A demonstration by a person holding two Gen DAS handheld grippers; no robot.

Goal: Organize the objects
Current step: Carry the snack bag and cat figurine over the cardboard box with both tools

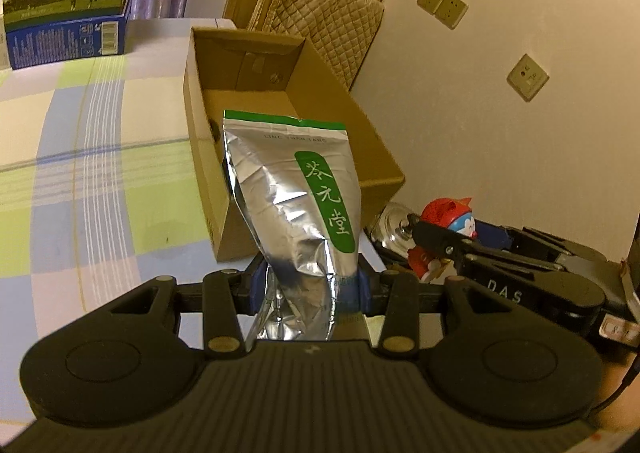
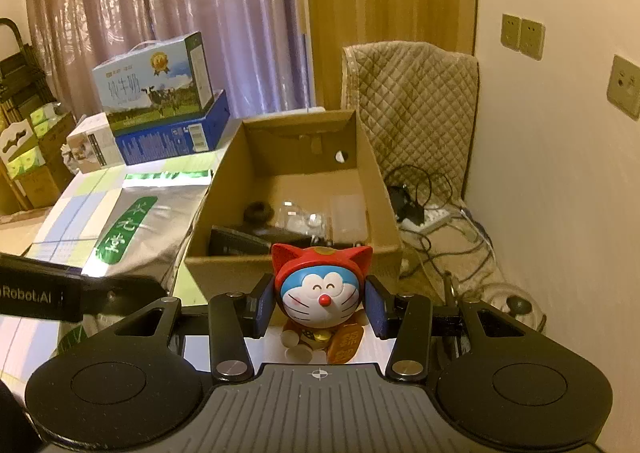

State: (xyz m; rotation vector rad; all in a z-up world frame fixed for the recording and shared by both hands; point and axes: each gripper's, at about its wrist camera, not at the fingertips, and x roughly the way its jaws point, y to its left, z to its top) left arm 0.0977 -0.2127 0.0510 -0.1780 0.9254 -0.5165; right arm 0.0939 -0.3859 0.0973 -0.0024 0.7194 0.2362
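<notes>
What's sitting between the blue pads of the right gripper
A red-hooded cat figurine, its head clamped between the right gripper pads, shown in the right wrist view. The cardboard box is just beyond it.

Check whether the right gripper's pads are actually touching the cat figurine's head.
Touching. In the right wrist view both blue pads of the right gripper press the sides of the figurine, no gap visible.
</notes>
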